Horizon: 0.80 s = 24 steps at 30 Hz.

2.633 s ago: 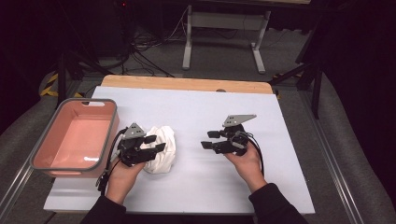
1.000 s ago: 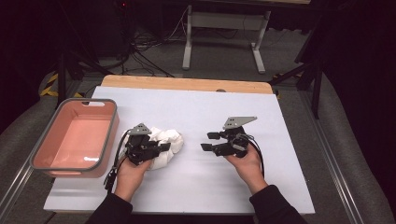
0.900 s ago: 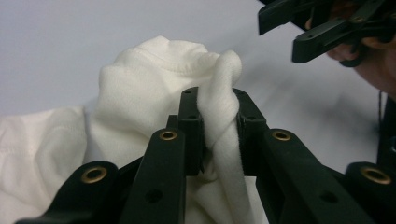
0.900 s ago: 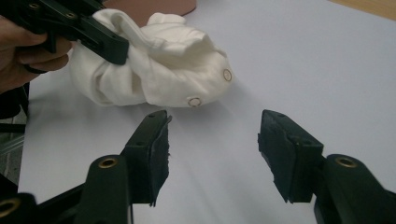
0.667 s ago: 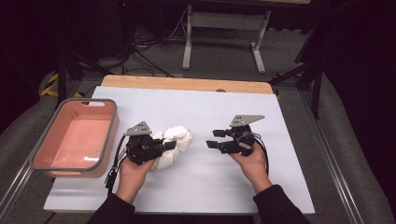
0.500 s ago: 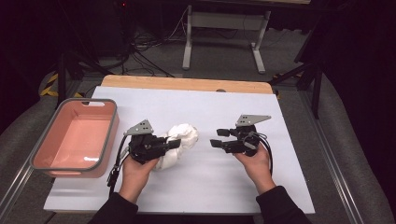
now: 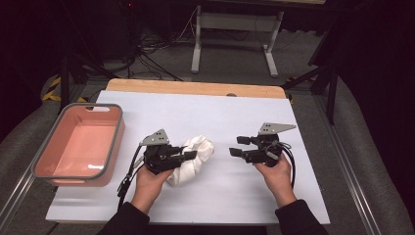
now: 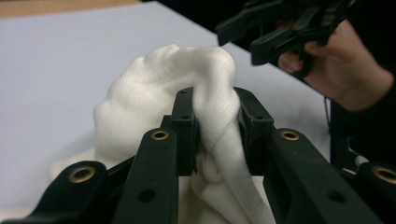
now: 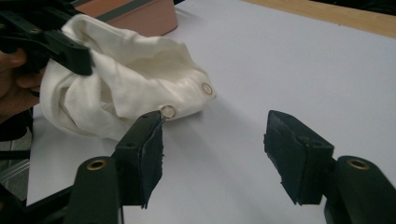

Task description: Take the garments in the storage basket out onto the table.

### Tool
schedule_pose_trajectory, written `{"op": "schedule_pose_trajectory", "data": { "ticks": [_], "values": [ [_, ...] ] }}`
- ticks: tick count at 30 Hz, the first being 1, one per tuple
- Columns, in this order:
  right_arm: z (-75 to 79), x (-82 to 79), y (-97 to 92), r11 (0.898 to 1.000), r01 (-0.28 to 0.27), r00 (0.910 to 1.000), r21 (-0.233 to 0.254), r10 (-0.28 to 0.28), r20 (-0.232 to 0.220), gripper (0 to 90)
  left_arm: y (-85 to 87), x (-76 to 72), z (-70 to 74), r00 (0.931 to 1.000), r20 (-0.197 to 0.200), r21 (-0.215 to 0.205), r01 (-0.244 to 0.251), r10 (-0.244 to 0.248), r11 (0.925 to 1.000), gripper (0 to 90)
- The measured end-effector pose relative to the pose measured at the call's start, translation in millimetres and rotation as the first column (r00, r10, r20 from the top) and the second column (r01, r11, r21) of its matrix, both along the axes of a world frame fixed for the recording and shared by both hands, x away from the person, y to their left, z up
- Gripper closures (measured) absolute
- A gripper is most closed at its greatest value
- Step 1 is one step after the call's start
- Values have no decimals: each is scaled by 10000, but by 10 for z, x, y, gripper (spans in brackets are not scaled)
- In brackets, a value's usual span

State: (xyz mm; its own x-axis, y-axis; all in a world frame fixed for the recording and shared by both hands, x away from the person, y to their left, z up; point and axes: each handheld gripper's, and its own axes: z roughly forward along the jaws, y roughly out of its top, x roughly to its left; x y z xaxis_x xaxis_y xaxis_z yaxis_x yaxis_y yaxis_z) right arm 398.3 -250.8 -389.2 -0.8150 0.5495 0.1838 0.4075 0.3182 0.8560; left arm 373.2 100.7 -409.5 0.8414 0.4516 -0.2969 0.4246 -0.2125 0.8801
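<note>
A bunched-up white cloth (image 7: pixel 193 159) lies on the white table (image 7: pixel 244 117), a little left of the middle and nearer the front edge than the back edge. In the right gripper view the cloth (image 9: pixel 126 88) has two small round metal snaps along one hem. The left gripper (image 7: pixel 188 155) has a fold of the cloth pinched between its jaws, and part of the cloth is lifted up off the table. In the left gripper view (image 8: pixel 217 135) the soft fold bulges up over the two black jaws, which have just been opening a little but the pads press on the fold from both sides. The right gripper (image 7: pixel 237 147) is just to the right of the cloth and points at it. Its jaws have just been opening and stand apart with nothing between them; in the right gripper view (image 9: pixel 215 135) only bare table lies there. A pink tub (image 7: pixel 44 169) with a grey rim sits at the left edge of the table.
</note>
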Motion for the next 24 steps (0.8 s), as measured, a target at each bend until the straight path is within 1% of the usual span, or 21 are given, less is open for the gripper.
{"op": "schedule_pose_trajectory", "data": {
  "ticks": [1, 2, 3, 5, 6, 7, 8, 9, 10, 11, 12, 14, 15, 16, 18, 19, 20, 21, 22, 24],
  "values": [
    [-23, -4, 35, 9999, -79, 9999, -78, 79, -62, 370, 63, -10, -46, 9997, -182, 238, -131, 136, 9996, 716],
    [-33, -3, 50, 9999, -105, 9999, -89, 105, -81, 370, 111, -18, -73, 9996, -213, 379, -183, 191, 9991, 712],
    [-33, -3, 50, 9999, -105, 9999, -89, 105, -81, 370, 111, -18, -73, 9996, -213, 379, -183, 191, 9991, 707],
    [-67, 7, 114, 9997, -229, 9995, -110, 226, -225, 367, 187, -46, -108, 9989, -349, 485, -292, 309, 9984, 701],
    [-82, 12, 148, 9995, -295, 9992, -142, 291, -270, 365, 214, -53, -114, 9988, -342, 517, -322, 340, 9981, 692],
    [-103, 21, 213, 9989, -430, 9985, -202, 423, -334, 363, 271, -71, -126, 9982, -449, 451, -385, 406, 9982, 682],
    [-110, 24, 243, 9986, -488, 9982, -210, 480, -367, 360, 271, -71, -126, 9982, -449, 451, -385, 406, 9982, 677],
    [-110, 24, 243, 9986, -488, 9982, -210, 480, -367, 360, 308, -77, -133, 9977, -500, 448, -446, 468, 9980, 677],
    [-120, 30, 293, 9980, -586, 9975, -232, 576, -416, 356, 343, -83, -143, 9968, -576, 484, -518, 546, 9975, 669],
    [-127, 36, 345, 9972, -700, 9967, -267, 688, -442, 352, 372, -83, -153, 9962, -567, 529, -624, 654, 9966, 667],
    [-133, 46, 410, 9961, -831, 9954, -293, 816, -495, 344, 410, -84, -173, 9946, -714, 514, -718, 754, 9961, 666],
    [-132, 54, 465, 9951, -954, 9941, -260, 939, -535, 324, 468, -80, -208, 9919, -911, 523, -845, 891, 9950, 666],
    [-132, 54, 465, 9951, -954, 9941, -260, 939, -535, 324, 468, -80, -208, 9919, -911, 523, -845, 891, 9950, 668],
    [-129, 63, 519, 9951, -975, 9937, -159, 964, -568, 280, 500, -79, -240, 9891, -1127, 522, -895, 949, 9946, 673],
    [-133, 75, 546, 9946, -1039, 9927, -20, 1036, -616, 218, 517, -84, -274, 9870, -1339, 477, -835, 892, 9954, 683],
    [-139, 83, 558, 9940, -1086, 9920, 82, 1089, -630, 178, 521, -88, -285, 9872, -1320, 575, -827, 897, 9949, 686],
    [-139, 83, 558, 9940, -1086, 9920, 82, 1089, -630, 178, 521, -88, -285, 9872, -1320, 575, -827, 897, 9949, 688],
    [-150, 92, 583, 9914, -1304, 9899, 137, 1310, -542, 112, 511, -110, -304, 9865, -1395, 591, -784, 860, 9952, 689],
    [-150, 89, 594, 9911, -1331, 9897, 56, 1332, -528, 86, 499, -123, -319, 9861, -1451, 605, -725, 806, 9955, 689],
    [-154, 89, 601, 9897, -1429, 9885, -14, 1427, -499, 78, 485, -135, -335, 9853, -1519, 636, -694, 783, 9956, 689]
  ]
}}
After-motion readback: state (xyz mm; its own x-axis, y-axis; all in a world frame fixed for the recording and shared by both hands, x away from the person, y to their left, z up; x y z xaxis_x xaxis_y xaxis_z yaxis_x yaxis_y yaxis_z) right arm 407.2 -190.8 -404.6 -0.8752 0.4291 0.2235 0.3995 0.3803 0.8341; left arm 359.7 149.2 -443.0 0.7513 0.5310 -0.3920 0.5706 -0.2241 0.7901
